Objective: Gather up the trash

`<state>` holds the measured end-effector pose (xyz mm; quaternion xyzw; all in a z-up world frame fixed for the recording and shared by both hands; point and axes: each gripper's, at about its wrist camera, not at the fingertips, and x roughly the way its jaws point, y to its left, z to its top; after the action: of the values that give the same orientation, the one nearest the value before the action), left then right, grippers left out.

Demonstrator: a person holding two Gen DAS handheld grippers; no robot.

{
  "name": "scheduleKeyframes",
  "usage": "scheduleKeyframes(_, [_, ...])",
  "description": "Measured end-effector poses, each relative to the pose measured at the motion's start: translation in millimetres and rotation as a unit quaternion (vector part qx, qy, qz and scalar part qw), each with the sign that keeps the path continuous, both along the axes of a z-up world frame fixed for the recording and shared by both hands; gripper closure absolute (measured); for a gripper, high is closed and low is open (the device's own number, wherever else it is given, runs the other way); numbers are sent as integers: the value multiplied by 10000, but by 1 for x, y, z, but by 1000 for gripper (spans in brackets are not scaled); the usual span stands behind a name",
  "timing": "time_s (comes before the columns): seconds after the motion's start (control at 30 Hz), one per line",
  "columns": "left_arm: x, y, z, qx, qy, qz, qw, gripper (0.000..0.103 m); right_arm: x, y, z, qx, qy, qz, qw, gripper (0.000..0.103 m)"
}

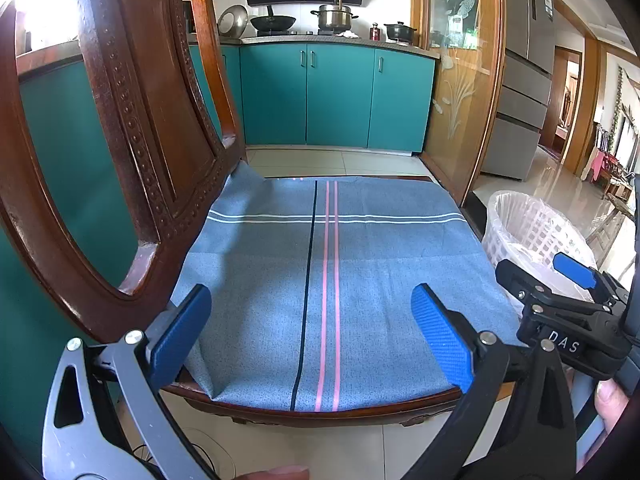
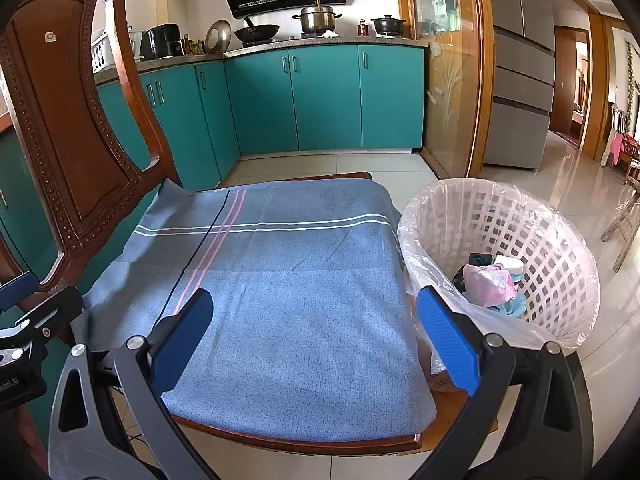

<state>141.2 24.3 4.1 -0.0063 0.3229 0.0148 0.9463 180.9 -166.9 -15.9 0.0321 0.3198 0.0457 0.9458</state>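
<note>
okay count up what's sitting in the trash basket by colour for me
In the white basket, as far as the right wrist view shows:
Pink crumpled piece: 1
Light blue piece: 1
White piece: 1
Dark pieces: 2
Total: 5

The trash [image 2: 490,284] sits heaped in the basket [image 2: 560,248], its lower pieces hidden. The left wrist view cuts off the chair back [image 1: 132,120].

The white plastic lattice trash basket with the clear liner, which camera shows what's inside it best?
The right wrist view: the white plastic lattice trash basket is seen whole, with pink crumpled trash inside. The left wrist view shows only part of it, behind the right gripper, contents unclear.
</note>
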Motion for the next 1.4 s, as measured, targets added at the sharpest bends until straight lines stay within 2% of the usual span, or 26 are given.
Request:
scheduleKeyframes(1.03, [-4,-5,-1,98,-58,-73,9999,3,0,2,1,-16,-1,28,10000,3])
scheduleKeyframes(1.4, [0,-2,-2,20,-9,-39,10000,3,0,3,1,-28,3,38,10000,3])
